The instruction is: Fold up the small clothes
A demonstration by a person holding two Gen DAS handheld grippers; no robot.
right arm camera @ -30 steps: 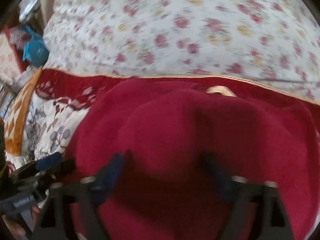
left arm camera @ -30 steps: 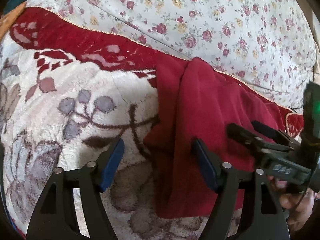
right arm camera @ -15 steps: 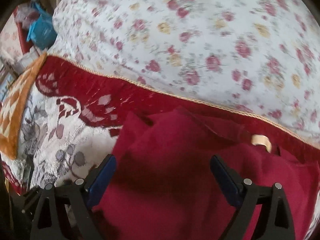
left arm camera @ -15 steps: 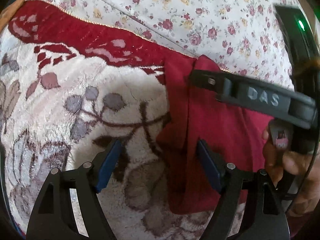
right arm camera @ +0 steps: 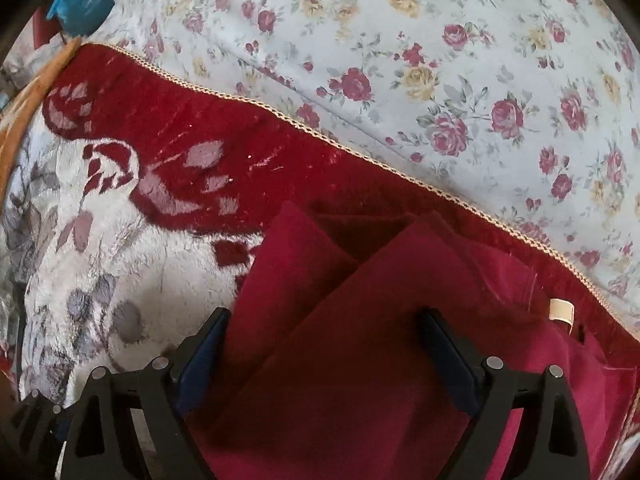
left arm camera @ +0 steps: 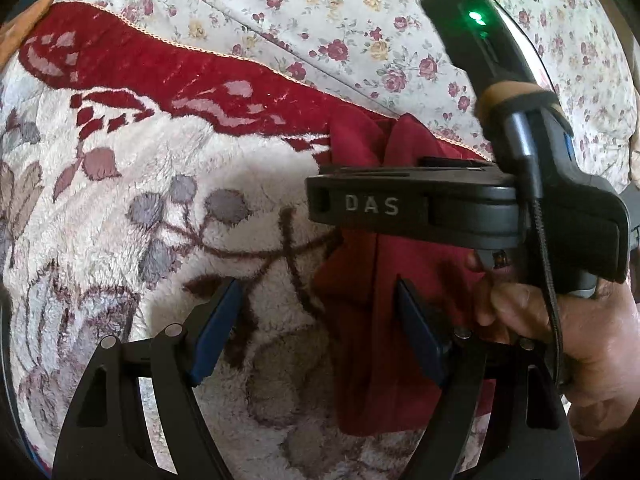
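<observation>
Both jaws stand wide, gripping nothing: our left gripper straddles the edge of the dark red knit garment, while our right gripper, its jaws lately eased slightly inward, has swung across over the folded cloth on the plush floral blanket. We judge one fold laid, the next pending.

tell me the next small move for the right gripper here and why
Probably lower the right gripper and close on the folded flap of the red garment: its fingers are open with that cloth between them, unpinched.
</observation>
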